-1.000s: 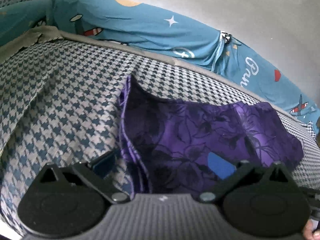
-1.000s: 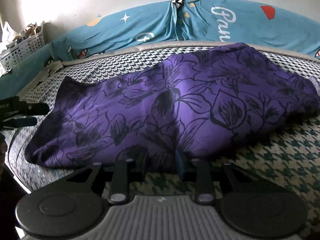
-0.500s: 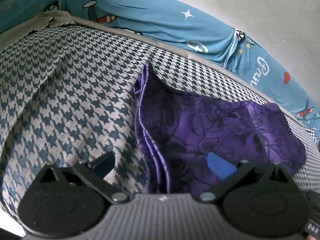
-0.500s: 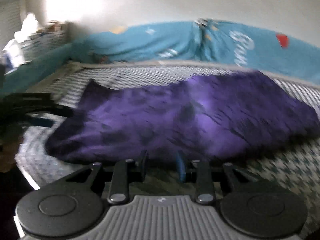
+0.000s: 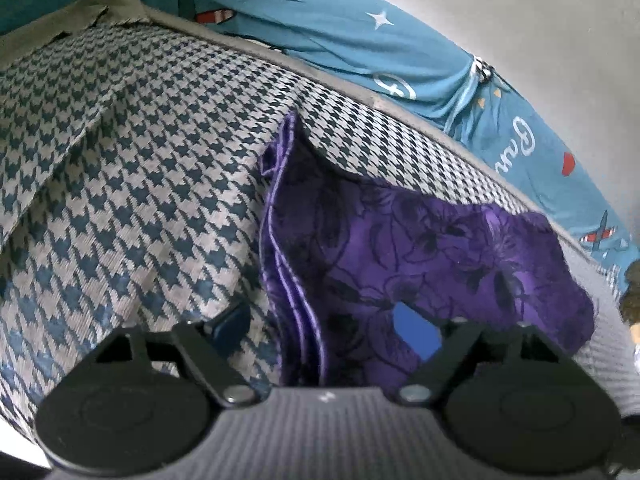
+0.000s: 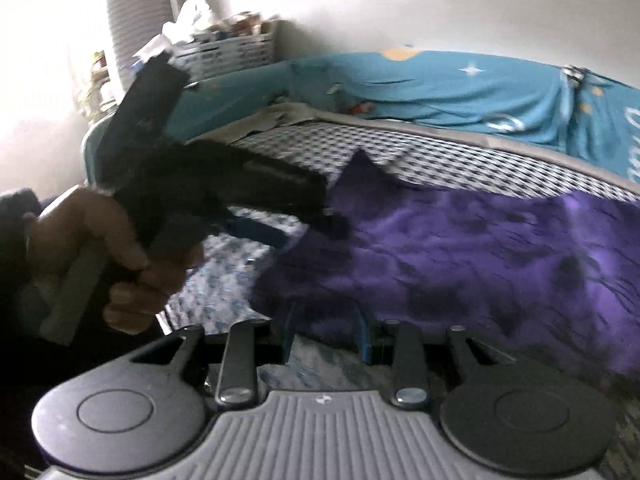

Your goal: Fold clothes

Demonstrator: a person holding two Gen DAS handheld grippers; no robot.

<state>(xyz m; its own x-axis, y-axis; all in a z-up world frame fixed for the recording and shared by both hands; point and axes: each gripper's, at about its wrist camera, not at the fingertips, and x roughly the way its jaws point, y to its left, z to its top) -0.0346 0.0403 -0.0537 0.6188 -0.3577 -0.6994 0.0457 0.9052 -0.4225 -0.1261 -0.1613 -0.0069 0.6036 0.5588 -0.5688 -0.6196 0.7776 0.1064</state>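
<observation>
The work surface is a mattress (image 5: 132,184) covered in blue-and-white houndstooth fabric. A teal printed sheet (image 5: 328,28) with stars and aeroplanes runs along its far edge, against a pale wall (image 5: 540,20).

Left side: the person's left hand (image 6: 116,256) grips the handle of the left gripper (image 5: 324,324), which points down at the near-left part of the mattress. Its jaws stand wide apart and are closing. One blue pad (image 5: 230,322) sits over bare houndstooth fabric; the other blue pad (image 5: 416,330) sits over the cloth. The left edge of the purple garment (image 5: 420,256), with its stacked hemmed layers, lies between the two pads. The pads do not press on it.

Centre: the purple garment, printed with dark flowers, lies folded on the mattress. Its long axis runs left to right. One pointed corner reaches toward the far edge. The layered fold edges face left, just beside the left gripper.

Right side: the right gripper (image 6: 326,334) is at the near edge of the mattress, level with the garment's near border. Its jaws are narrowly apart and opening. The view here is blurred; the garment's near edge lies at the fingertips, and whether any fabric is caught between them cannot be told.

Background, far left corner: a white lattice basket (image 6: 224,54) of loose items stands beyond the mattress.
</observation>
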